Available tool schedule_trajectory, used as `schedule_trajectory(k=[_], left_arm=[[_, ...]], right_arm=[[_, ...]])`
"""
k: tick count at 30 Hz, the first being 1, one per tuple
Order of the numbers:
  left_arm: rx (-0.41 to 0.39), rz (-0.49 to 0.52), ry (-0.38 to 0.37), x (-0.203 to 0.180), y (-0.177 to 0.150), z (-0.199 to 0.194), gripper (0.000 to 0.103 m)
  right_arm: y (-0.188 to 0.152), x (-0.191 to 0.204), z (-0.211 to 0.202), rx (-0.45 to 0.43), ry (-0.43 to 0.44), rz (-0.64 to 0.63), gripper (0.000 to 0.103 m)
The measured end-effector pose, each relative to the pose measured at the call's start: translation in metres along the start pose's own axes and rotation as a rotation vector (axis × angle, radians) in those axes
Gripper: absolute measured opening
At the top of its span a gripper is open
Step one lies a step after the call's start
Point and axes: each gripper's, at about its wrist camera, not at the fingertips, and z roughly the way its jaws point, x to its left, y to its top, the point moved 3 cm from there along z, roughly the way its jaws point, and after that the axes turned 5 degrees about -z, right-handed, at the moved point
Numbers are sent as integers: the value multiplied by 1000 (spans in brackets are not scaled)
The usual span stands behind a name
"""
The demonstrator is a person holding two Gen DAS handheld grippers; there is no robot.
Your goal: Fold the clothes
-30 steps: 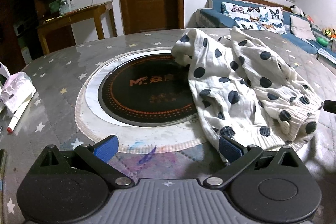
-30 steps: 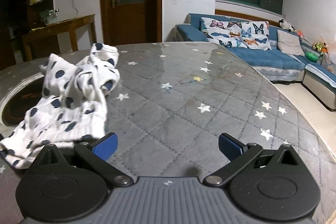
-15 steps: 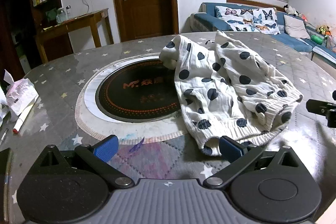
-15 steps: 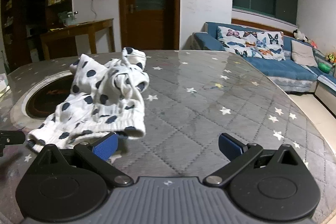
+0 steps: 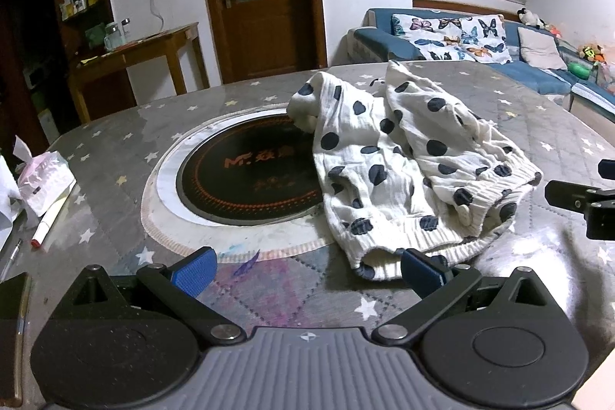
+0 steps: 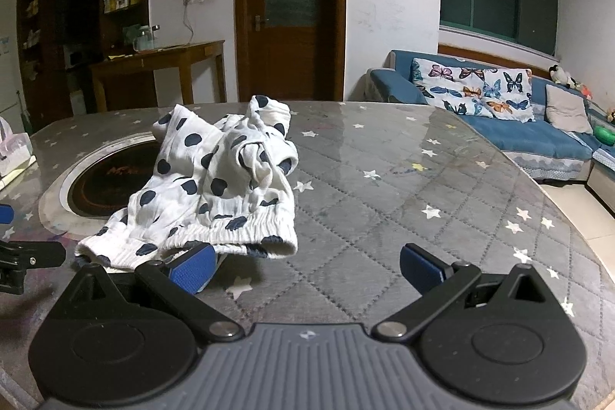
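Grey quilted counter [image 5: 538, 125], star-printed, round. Black circular hob plate [image 5: 246, 179], set in the counter left of centre, white ring around it. White garment with dark polka dots [image 5: 403, 160], crumpled, lying on the counter with its left part over the hob plate's right edge, ribbed hem at the near side. Left gripper [image 5: 307, 266]: 2 blue fingers spread wide, empty, right finger just before the hem. Right gripper [image 6: 305, 268]: fingers spread, empty, left finger at the hem. Red-capped marker [image 5: 52, 216], far left.
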Motion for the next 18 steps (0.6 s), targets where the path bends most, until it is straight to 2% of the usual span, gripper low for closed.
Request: schedule_trajectory(k=[18], left_arm=[[-6, 23, -37, -11, 13, 7, 103]], right_arm=[[9, -8, -1, -4, -26, 19, 103]])
